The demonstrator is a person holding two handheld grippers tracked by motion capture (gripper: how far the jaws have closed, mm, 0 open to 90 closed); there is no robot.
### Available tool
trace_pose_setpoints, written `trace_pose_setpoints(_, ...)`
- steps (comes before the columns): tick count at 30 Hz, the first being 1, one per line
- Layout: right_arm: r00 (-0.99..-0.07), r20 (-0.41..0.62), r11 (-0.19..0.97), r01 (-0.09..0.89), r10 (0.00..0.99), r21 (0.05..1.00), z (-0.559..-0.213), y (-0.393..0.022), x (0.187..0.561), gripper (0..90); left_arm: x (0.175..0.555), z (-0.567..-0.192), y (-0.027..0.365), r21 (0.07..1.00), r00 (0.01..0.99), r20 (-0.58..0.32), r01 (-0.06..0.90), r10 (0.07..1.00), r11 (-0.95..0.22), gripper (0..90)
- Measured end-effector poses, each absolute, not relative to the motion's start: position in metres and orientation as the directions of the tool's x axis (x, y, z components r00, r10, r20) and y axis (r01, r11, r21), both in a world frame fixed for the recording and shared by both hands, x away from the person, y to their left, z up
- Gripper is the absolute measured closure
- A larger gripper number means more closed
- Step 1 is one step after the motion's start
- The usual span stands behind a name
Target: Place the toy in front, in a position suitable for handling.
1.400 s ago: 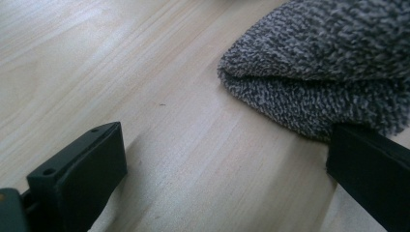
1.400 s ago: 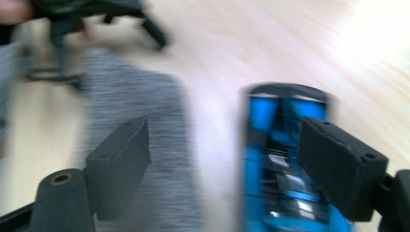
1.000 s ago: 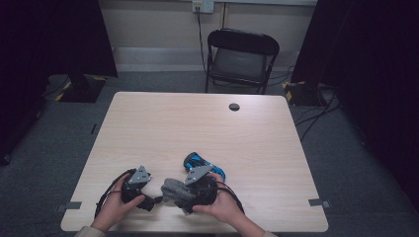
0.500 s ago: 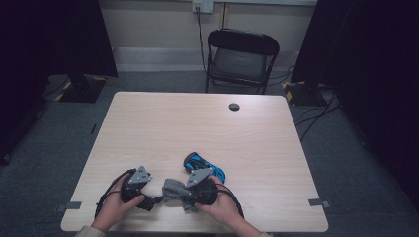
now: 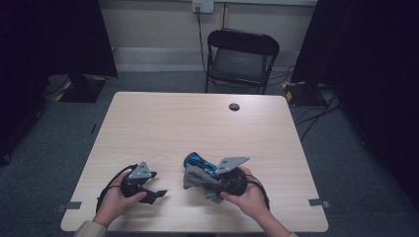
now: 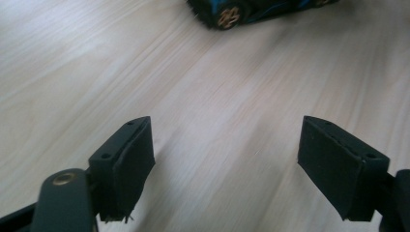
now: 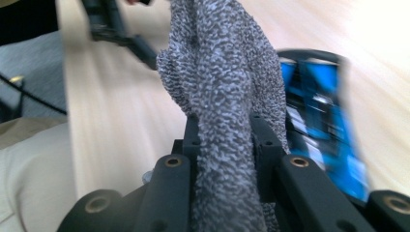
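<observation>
Rightward, right gripper (image 7: pixel 227 145) jaws pinch grey cloth (image 7: pixel 227 87); left gripper (image 6: pixel 227 164) jaws, closing, hold nothing.

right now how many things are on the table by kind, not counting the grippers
toy car, blue and black: 1
grey cloth, clamped in the right gripper: 1
small dark round thing near the table's far edge: 1
total: 3
</observation>
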State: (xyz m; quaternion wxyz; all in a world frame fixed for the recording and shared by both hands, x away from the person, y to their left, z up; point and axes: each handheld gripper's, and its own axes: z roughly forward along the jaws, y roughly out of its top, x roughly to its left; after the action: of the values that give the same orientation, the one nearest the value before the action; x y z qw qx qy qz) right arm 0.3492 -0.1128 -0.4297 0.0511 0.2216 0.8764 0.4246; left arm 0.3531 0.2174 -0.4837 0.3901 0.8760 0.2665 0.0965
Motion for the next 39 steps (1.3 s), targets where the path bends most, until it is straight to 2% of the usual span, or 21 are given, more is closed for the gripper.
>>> trace_pose_setpoints(2,-0.867,0.084,0.521,0.37,0.491,0.769,-0.427,-0.137,0.353,73.9,0.361,-0.477,0.207,0.747,0.851,-0.045,0.377,0.523,-0.548,19.0)
trace_pose_setpoints(8,-0.809,0.066,0.495,0.419,0.584,0.762,-0.436,-0.167,0.359,73.7,0.384,-0.469,0.18,0.749,0.872,-0.037,0.348,0.489,-0.564,18.0)
trace_pose_setpoints(14,-0.764,0.063,0.474,0.46,0.642,0.75,-0.45,-0.179,0.362,73.6,0.405,-0.474,0.162,0.736,0.875,-0.009,0.334,0.484,-0.589,19.0)
trace_pose_setpoints(20,-0.726,0.048,0.474,0.495,0.686,0.729,-0.464,-0.184,0.365,73.1,0.42,-0.486,0.149,0.733,0.875,-0.031,0.348,0.483,-0.584,20.4)
trace_pose_setpoints(25,-0.697,0.038,0.451,0.503,0.716,0.737,-0.461,-0.193,0.37,72.6,0.422,-0.489,0.145,0.734,0.882,-0.034,0.341,0.469,-0.587,21.2)
trace_pose_setpoints(27,-0.687,0.042,0.448,0.518,0.726,0.729,-0.462,-0.197,0.374,69.7,0.422,-0.492,0.142,0.735,0.889,-0.033,0.331,0.457,-0.592,21.3)
trace_pose_setpoints(28,-0.694,0.045,0.452,0.515,0.718,0.728,-0.464,-0.196,0.375,66.1,0.422,-0.492,0.142,0.733,0.89,-0.034,0.332,0.455,-0.594,21.8)
trace_pose_setpoints(29,-0.693,0.042,0.456,0.517,0.72,0.724,-0.466,-0.194,0.374,57.2,0.422,-0.492,0.141,0.731,0.892,-0.033,0.329,0.452,-0.597,21.9)
trace_pose_setpoints(30,-0.693,0.042,0.456,0.517,0.72,0.724,-0.466,-0.194,0.374,57.2,0.422,-0.492,0.141,0.731,0.892,-0.033,0.329,0.452,-0.597,21.9)
trace_pose_setpoints(31,-0.697,0.066,0.444,0.524,0.714,0.727,-0.47,-0.189,0.373,44.5,0.422,-0.494,0.14,0.73,0.893,-0.023,0.322,0.449,-0.602,21.5)
trace_pose_setpoints(32,-0.697,0.066,0.444,0.524,0.714,0.727,-0.47,-0.189,0.373,44.5,0.422,-0.494,0.14,0.73,0.893,-0.023,0.322,0.449,-0.602,21.8)
trace_pose_setpoints(33,-0.703,0.055,0.45,0.51,0.709,0.733,-0.471,-0.183,0.37,31.6,0.42,-0.495,0.14,0.724,0.895,-0.015,0.318,0.447,-0.613,22.5)
trace_pose_setpoints(36,-0.718,0.046,0.467,0.499,0.694,0.73,-0.471,-0.176,0.367,28.3,0.42,-0.496,0.14,0.731,0.897,-0.019,0.315,0.442,-0.606,22.6)
trace_pose_setpoints(37,-0.729,0.031,0.486,0.487,0.684,0.726,-0.473,-0.169,0.364,23.0,0.42,-0.496,0.14,0.737,0.895,-0.024,0.317,0.445,-0.598,22.6)
trace_pose_setpoints(39,-0.731,0.019,0.498,0.483,0.682,0.72,-0.475,-0.165,0.363,22.0,0.419,-0.497,0.139,0.735,0.898,-0.026,0.314,0.439,-0.601,22.6)
